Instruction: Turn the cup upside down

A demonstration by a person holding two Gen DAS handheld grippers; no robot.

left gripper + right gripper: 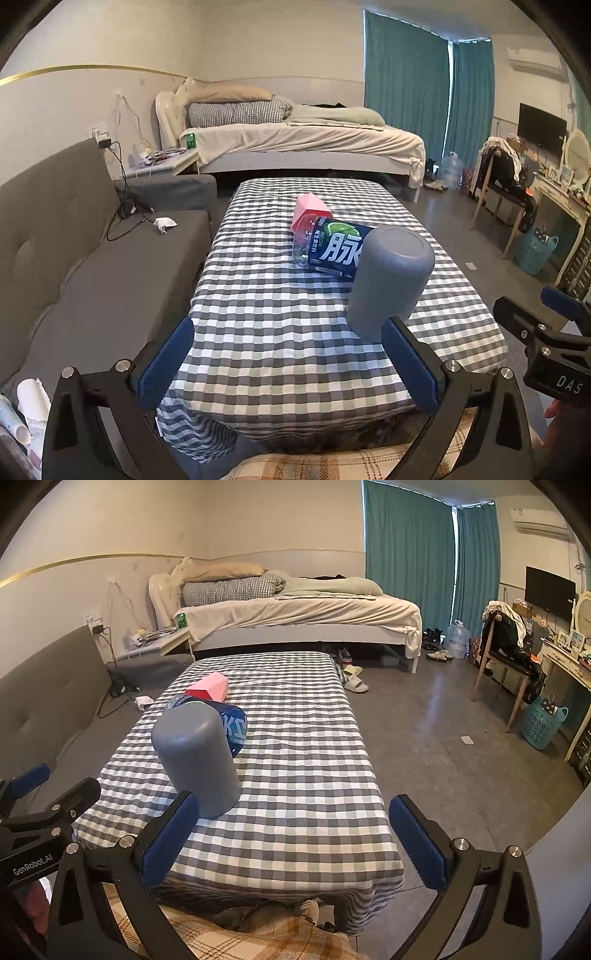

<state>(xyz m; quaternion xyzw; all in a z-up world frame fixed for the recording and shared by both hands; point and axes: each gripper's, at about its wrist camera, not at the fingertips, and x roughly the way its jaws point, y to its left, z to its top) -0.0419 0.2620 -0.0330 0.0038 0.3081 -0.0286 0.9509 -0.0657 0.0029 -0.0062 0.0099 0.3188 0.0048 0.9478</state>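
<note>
Standing mouth-down on the checked tablecloth [303, 812] is the grey cup [195, 753], closed base up, near the table's front edge. Just behind it lies a blue-labelled bottle [332, 247], then a pink box [310, 210]. Left gripper [291, 365] fingers spread wide, gripping nothing. Right gripper [295, 842] likewise wide apart and empty.

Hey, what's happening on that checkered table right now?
A person holds a hand-held gripper in each hand over the checkered table. The grey cup stands mouth-down on the cloth, its closed base on top, so it already looks flipped. Neither tool holds anything: the left hand-held gripper and the right hand-held gripper both hang open near the table's front edge. Behind the cup a blue-labelled bottle lies on its side, with a pink box beyond it.
</note>
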